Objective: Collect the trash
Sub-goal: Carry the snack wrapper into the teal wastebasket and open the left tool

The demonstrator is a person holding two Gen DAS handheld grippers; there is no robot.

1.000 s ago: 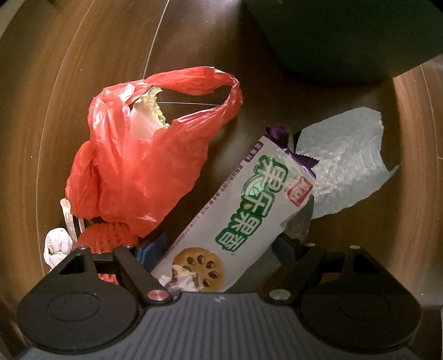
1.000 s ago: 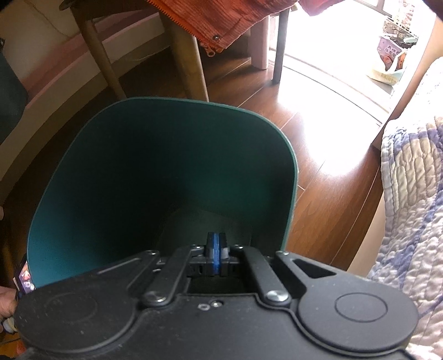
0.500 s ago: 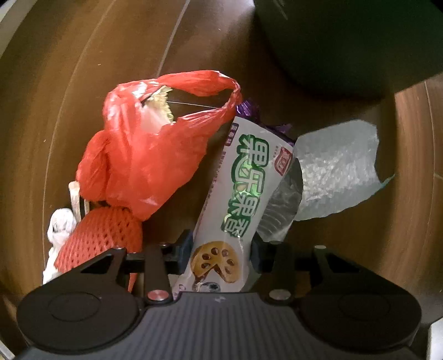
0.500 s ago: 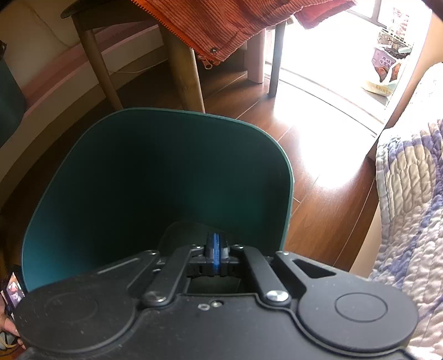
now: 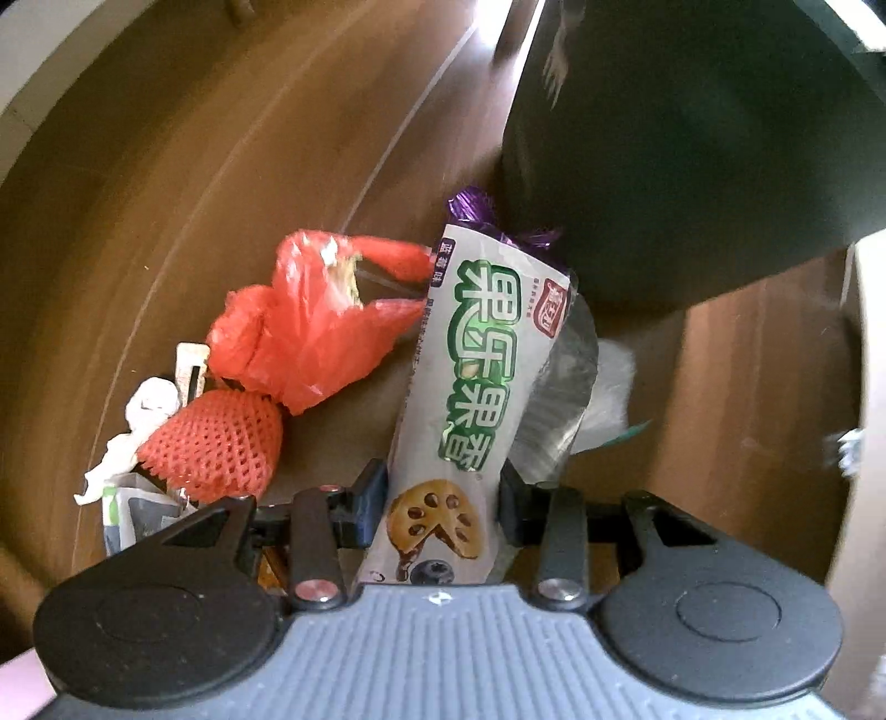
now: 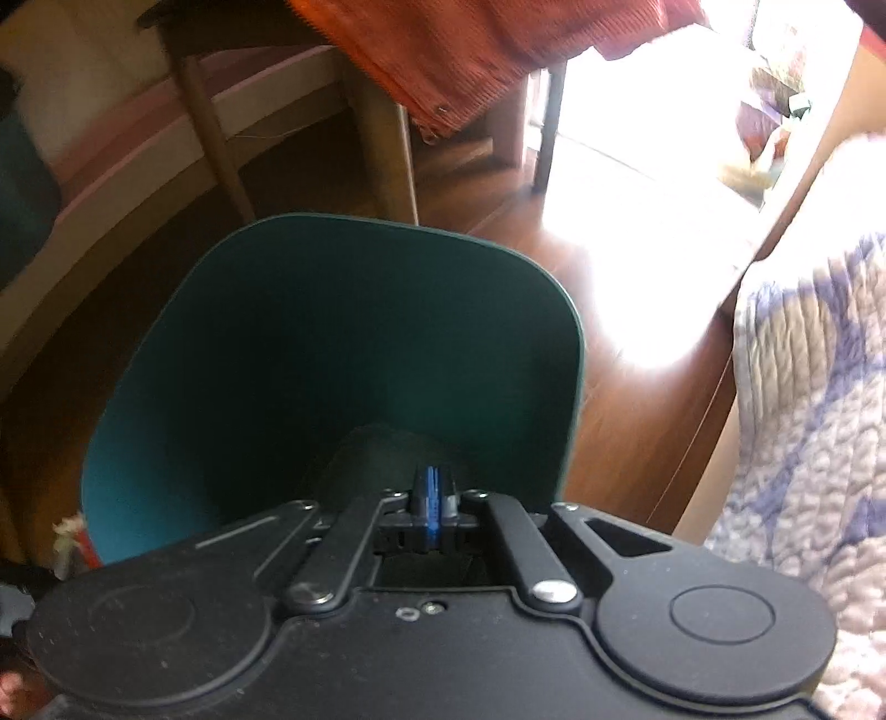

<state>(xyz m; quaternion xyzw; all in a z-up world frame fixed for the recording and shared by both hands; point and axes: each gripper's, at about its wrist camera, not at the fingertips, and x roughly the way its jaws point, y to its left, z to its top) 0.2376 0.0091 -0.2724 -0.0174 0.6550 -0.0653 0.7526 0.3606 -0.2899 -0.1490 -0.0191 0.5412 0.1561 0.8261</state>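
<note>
The left gripper [image 5: 443, 493] points down at the brown wooden floor [image 5: 166, 232]. Its two jaws have just been closing, and now they squeeze a long white snack wrapper [image 5: 476, 376] from both sides. The wrapper has big green letters and a picture of a cookie on it. It sticks up and away from the gripper, with a bit of purple foil [image 5: 470, 205] at its far end and some clear plastic [image 5: 565, 393] along its right side. On the floor to the left lies a crumpled red plastic bag [image 5: 310, 327]. Just below the bag sits a red foam net [image 5: 216, 443], and next to that is some white crumpled paper [image 5: 138, 421]. The dark green bin [image 5: 692, 138] fills the top right of the left wrist view, near the tip of the wrapper. The right gripper [image 6: 432, 501] has its jaws shut tight, with the blue pads pressed together at the near edge of the green bin [image 6: 332, 343]; whether it grips the bin's edge cannot be told. Beside the bin is a quilted blanket [image 6: 803, 387] on the right, and an orange cloth [image 6: 476, 50] hangs over wooden furniture legs [image 6: 210, 127] behind it.
</note>
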